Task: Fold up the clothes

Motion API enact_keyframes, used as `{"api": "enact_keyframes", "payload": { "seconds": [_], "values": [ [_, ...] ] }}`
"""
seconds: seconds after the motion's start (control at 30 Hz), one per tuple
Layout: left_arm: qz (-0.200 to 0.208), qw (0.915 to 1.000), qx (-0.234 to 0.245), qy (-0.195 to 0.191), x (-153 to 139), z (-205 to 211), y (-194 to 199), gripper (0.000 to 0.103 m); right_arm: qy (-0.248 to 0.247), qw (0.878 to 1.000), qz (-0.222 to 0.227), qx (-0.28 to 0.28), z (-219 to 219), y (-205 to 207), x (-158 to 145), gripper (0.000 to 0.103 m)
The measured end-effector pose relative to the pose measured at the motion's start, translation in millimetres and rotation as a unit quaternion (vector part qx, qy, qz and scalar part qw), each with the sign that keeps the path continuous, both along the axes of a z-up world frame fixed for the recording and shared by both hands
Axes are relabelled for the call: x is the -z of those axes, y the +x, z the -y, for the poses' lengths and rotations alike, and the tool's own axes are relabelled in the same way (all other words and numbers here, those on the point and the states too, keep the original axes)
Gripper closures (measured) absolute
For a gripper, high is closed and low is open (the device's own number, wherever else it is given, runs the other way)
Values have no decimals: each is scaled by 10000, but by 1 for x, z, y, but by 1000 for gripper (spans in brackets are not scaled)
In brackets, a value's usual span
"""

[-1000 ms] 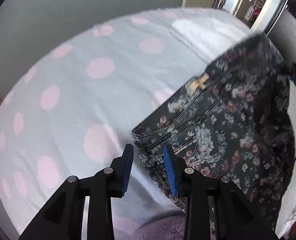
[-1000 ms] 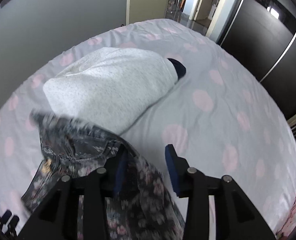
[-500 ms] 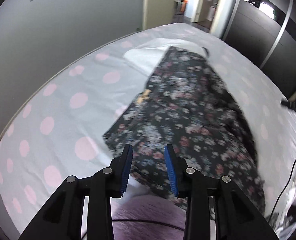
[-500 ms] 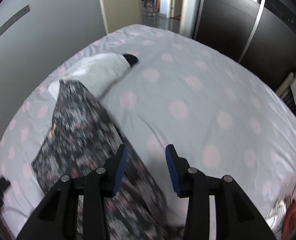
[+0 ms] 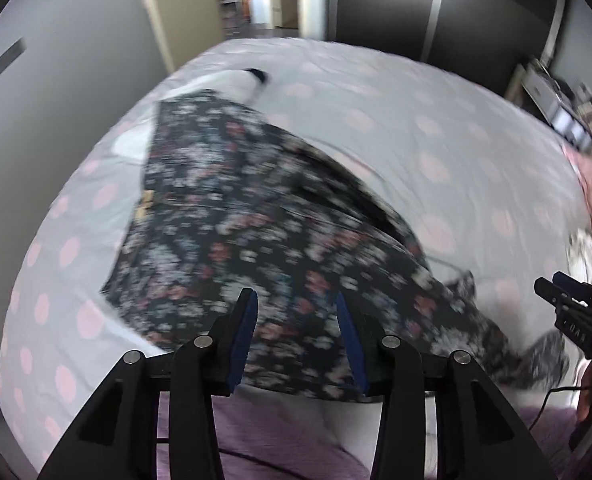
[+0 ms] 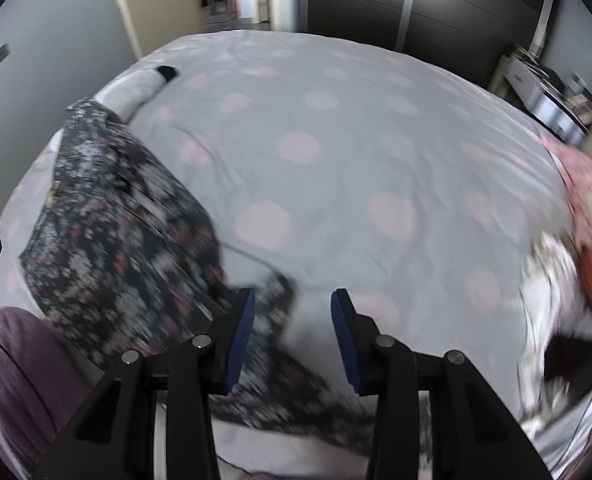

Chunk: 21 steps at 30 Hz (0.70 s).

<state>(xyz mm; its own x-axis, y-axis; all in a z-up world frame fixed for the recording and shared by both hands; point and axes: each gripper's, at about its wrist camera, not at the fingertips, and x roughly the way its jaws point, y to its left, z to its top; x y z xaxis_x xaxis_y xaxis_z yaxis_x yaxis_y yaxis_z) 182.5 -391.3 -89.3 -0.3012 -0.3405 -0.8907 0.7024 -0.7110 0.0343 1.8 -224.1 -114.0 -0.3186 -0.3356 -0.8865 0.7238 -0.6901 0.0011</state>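
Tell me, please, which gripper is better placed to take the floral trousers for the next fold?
Probably the left gripper: the floral trousers fill the gap between its opening jaws. The right gripper frames mostly bare sheet, with cloth only beside its left finger.

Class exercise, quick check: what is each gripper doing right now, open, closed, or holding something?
Left gripper: jaws opening, nothing gripped; floral garment lies beyond them.
Right gripper: open, holding nothing.

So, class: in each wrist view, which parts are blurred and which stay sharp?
Left wrist view: the floral garment and spotted bedsheet are smeared by motion, while the left gripper, jaws opening, stays crisp. Right wrist view: the same smear, and the right gripper stays sharp.
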Motion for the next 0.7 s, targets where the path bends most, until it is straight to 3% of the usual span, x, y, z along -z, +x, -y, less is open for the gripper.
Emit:
{"api": "enact_keyframes", "payload": {
  "seconds": [0.07, 0.37, 0.5, 0.7],
  "values": [
    [69, 9998, 187, 71, 12, -15, -16, 60, 24, 9997, -45, 221, -20, 2, 12, 64],
    [358, 9964, 730, 241, 66, -59, -68, 60, -336, 9937, 577, 895, -65, -8, 57, 64],
    [552, 9944, 826, 358, 92, -60, -77, 54, -653, 9872, 969, 1086, -69, -14, 74, 64],
    [879, 9918, 694, 622, 124, -45, -82, 54, -1042, 9731, 1722, 1120, -56, -30, 99, 64]
  ]
}}
